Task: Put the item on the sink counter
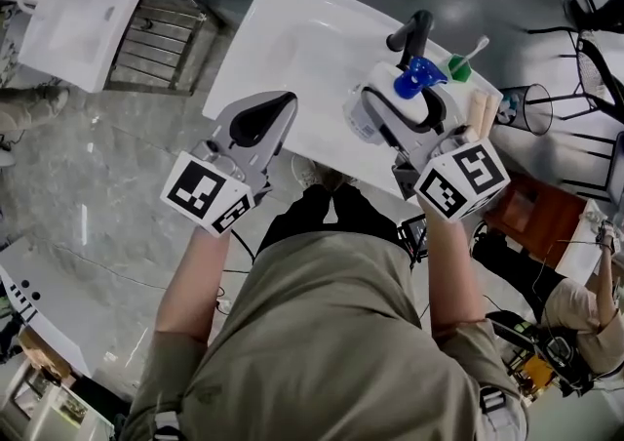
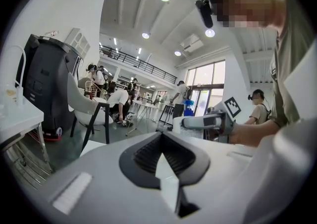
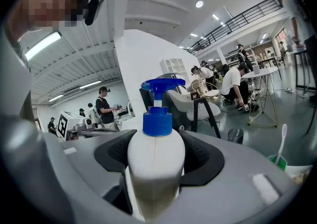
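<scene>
One rounded white plastic bottle [image 3: 156, 156] sits clenched in the jaws of the right gripper [image 1: 382, 109]. The left gripper [image 2: 163, 154] has ribbed jaws pressed together.

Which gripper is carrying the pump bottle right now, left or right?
The right gripper: its fingers clamp the white pump bottle with the blue top. The left gripper has its fingers together with nothing between them.

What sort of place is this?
Probably an open lab hall with a mock bathroom setup: a sink counter with faucet, a mezzanine railing, and people working at tables.
</scene>
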Available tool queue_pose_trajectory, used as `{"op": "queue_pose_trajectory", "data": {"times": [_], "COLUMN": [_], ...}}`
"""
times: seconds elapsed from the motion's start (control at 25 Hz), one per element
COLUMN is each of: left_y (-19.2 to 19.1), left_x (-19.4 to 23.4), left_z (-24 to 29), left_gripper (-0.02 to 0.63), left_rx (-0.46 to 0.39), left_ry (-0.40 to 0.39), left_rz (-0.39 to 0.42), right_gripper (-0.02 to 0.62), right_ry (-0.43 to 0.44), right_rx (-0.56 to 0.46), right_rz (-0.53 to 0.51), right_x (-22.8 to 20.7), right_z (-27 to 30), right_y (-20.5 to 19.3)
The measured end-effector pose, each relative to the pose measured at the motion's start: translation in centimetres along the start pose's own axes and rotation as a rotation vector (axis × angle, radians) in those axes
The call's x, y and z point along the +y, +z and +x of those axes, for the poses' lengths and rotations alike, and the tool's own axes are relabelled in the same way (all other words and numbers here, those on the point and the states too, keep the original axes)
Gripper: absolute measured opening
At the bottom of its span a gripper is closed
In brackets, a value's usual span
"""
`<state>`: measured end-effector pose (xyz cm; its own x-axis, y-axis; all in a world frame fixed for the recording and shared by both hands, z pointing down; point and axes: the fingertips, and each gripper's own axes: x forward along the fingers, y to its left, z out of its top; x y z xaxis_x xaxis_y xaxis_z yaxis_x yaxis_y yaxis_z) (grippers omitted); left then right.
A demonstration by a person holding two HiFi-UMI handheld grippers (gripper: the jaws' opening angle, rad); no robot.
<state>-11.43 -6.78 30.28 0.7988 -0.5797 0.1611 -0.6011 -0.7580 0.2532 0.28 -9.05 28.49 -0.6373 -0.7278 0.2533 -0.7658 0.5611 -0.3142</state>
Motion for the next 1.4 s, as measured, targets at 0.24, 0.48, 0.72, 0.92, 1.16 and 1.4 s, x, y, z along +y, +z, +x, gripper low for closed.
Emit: {"op": "queue_pose_trajectory", "data": {"times": [0.24,0.48,0.72,0.92,1.16,1.4], "left_y": [-0.1,-0.6,-1.4,-2.1,-2.9,-3.4], "left_x": [1.5,3.0,3.5,4.5,5.6,6.8], "left_z": [0.9,1.2,0.9,0.9,1.1,1.4], "left_gripper": [0.006,0.006,0.006,0.006,0.006,0.006], "left_rx": [0.014,0.038,0.071,0.094,0.123,0.143], "left_ry": [-0.002,-0.006,-0.016,-0.018,-0.019,-0.017], "left_rz": [-0.011,-0.023,-0.029,-0.039,-0.048,-0.057], "right_gripper": [0.276,0.276,0.276,0.276,0.276,0.276], "right_ry": [-0.04,-0.055,-0.101,-0.154,-0.199,-0.234], "right_rx": [0.004,0.014,0.022,0.023,0.003,0.001], "right_rz": [-0.04,-0.036,-0.054,-0.081,-0.105,-0.098], "right_x": [-1.2,-2.4,-3.8,-5.0,-6.6,-8.6], "right_z": [2.5,5.3,6.9,8.6,10.7,12.6], "right_y": [-0.5,-1.8,-3.6,-4.8,-5.0,-5.8]}}
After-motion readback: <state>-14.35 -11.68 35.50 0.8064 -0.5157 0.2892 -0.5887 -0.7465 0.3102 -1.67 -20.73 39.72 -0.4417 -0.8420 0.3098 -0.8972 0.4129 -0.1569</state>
